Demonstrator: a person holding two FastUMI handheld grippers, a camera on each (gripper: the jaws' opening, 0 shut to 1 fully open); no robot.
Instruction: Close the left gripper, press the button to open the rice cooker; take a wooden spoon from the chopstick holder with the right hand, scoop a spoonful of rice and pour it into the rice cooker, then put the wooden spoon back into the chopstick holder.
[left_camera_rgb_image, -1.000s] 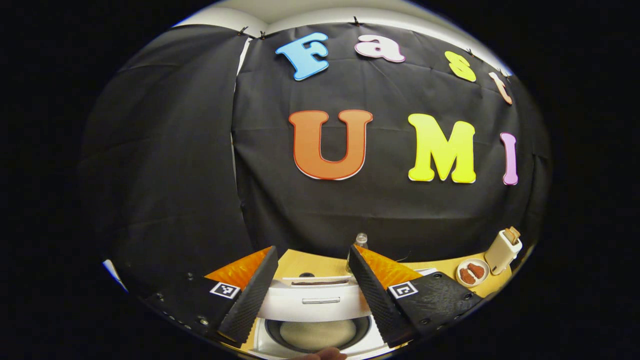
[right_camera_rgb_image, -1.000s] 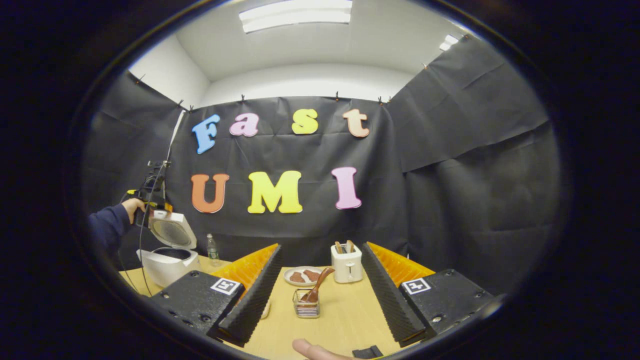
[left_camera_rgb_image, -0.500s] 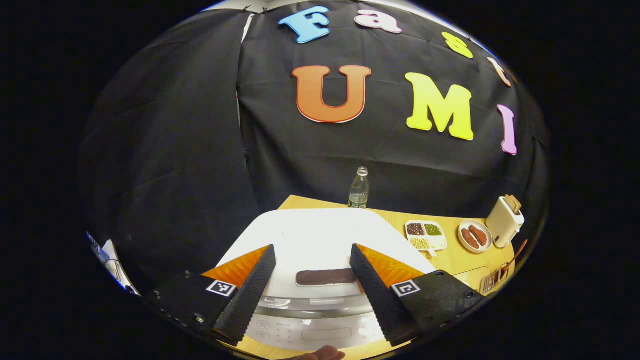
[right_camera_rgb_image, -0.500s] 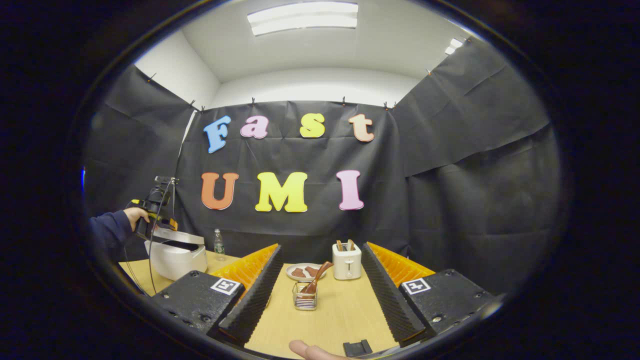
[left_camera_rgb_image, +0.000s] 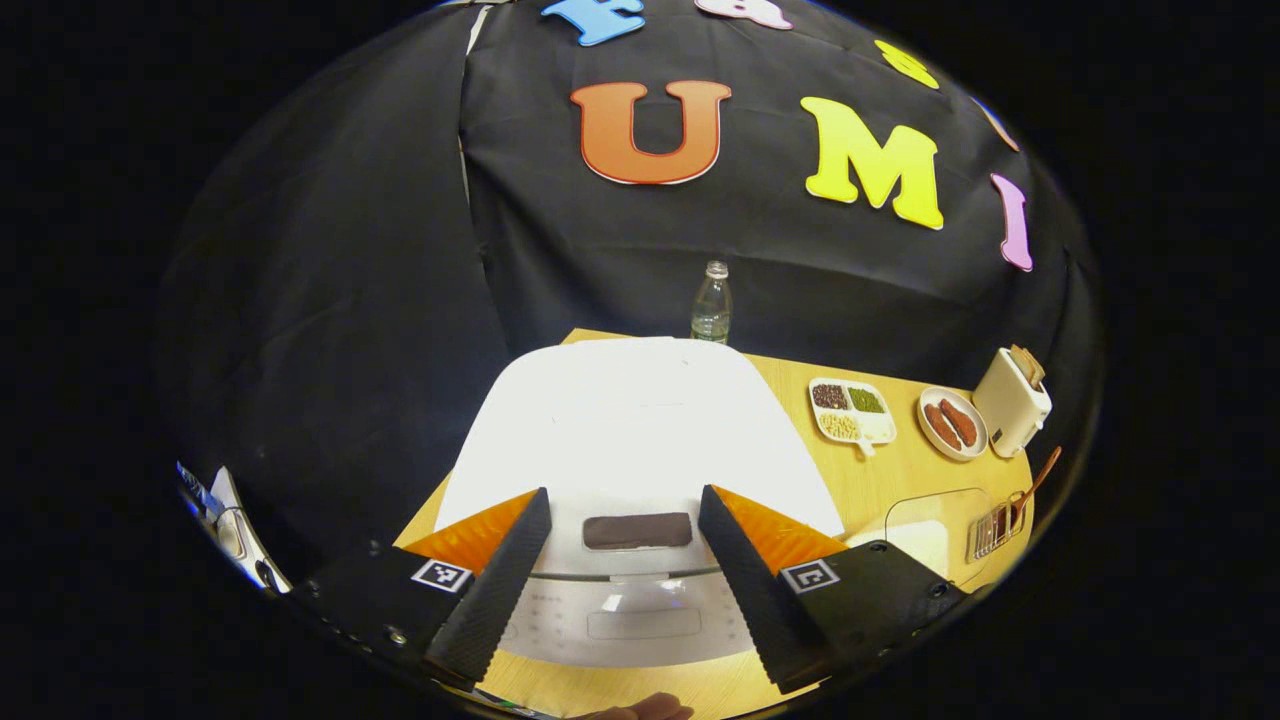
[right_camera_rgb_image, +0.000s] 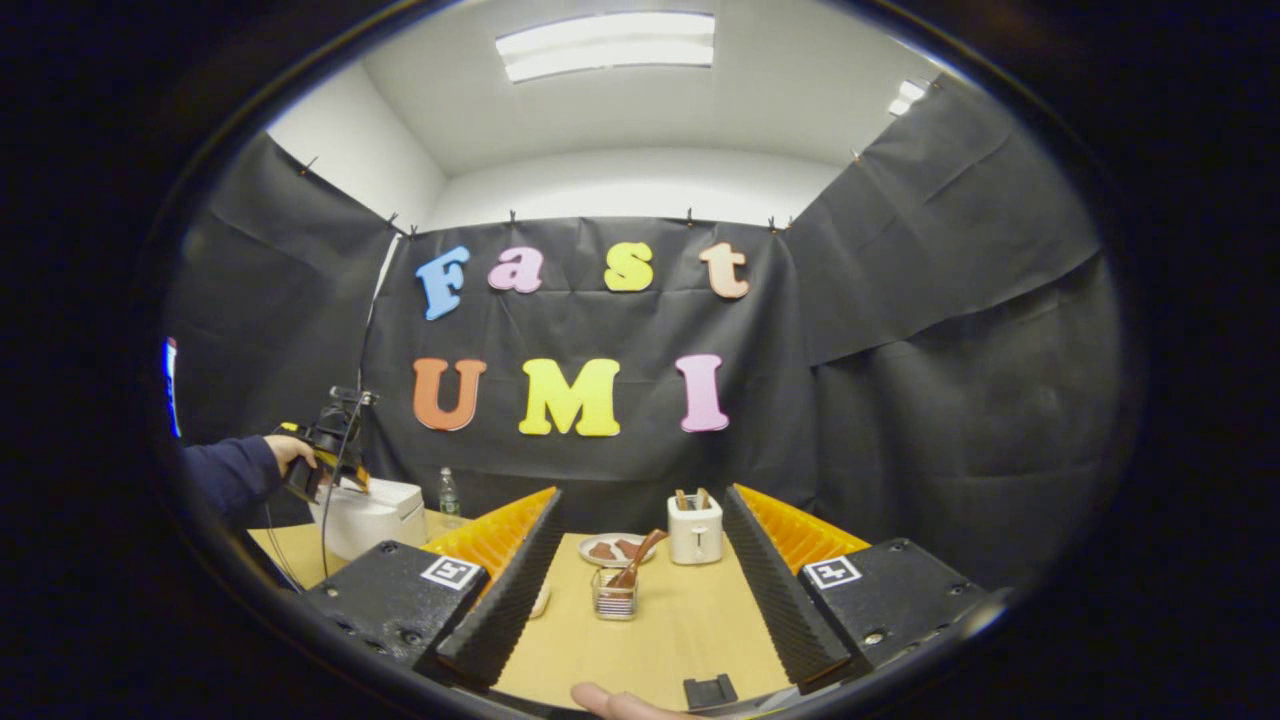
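Left claw (left_camera_rgb_image: 620, 560): fingers apart, hovering above the white rice cooker (left_camera_rgb_image: 635, 440), lid down, dark button strip (left_camera_rgb_image: 637, 530) between the fingers; contact cannot be told. Cooker stands at the left end of the light wooden bench (left_camera_rgb_image: 905, 480). Right claw (right_camera_rgb_image: 625, 590): fingers apart, holding nothing, aimed at the wire chopstick holder (right_camera_rgb_image: 613, 598) mid-bench, brown wooden spoon (right_camera_rgb_image: 638, 558) standing tilted in it. Behind: white toaster (right_camera_rgb_image: 694, 527), plate of brown food (right_camera_rgb_image: 606, 549). Divided white tray of grains (left_camera_rgb_image: 850, 410) just right of the cooker.
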